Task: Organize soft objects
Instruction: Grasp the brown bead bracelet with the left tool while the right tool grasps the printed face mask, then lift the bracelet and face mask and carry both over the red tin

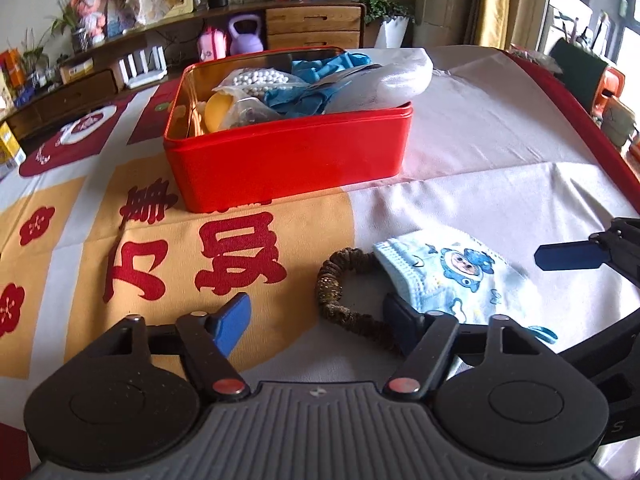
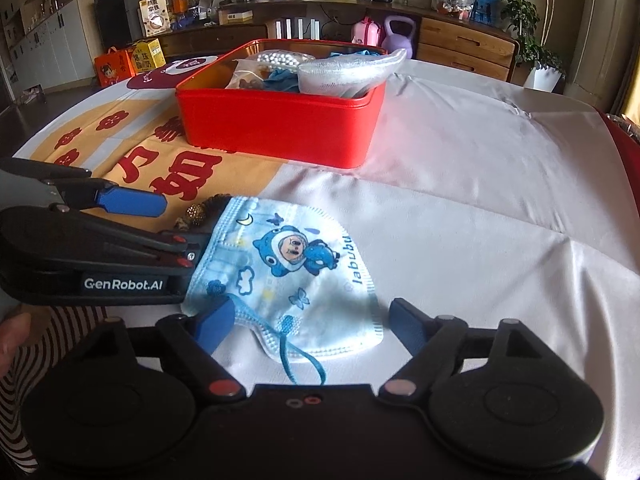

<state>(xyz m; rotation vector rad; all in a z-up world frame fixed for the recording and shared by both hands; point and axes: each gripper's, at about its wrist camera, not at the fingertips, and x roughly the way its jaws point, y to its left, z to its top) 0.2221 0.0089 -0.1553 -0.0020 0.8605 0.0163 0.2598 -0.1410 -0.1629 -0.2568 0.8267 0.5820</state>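
A light blue cartoon face mask lies flat on the white cloth; it also shows in the left wrist view. A brown scrunchie lies beside it, partly under the mask's edge. My left gripper is open, its fingers either side of the scrunchie, the right finger under the mask's edge. My right gripper is open, its fingers straddling the mask's near edge. A red tin box holds blue gloves, a white mesh bag and a bag of white beads; it also shows in the right wrist view.
The table wears a white, yellow and red printed cloth. Behind the table stands a wooden sideboard with a purple kettlebell, potted plants and boxes. The left gripper's body sits close on the left of the right wrist view.
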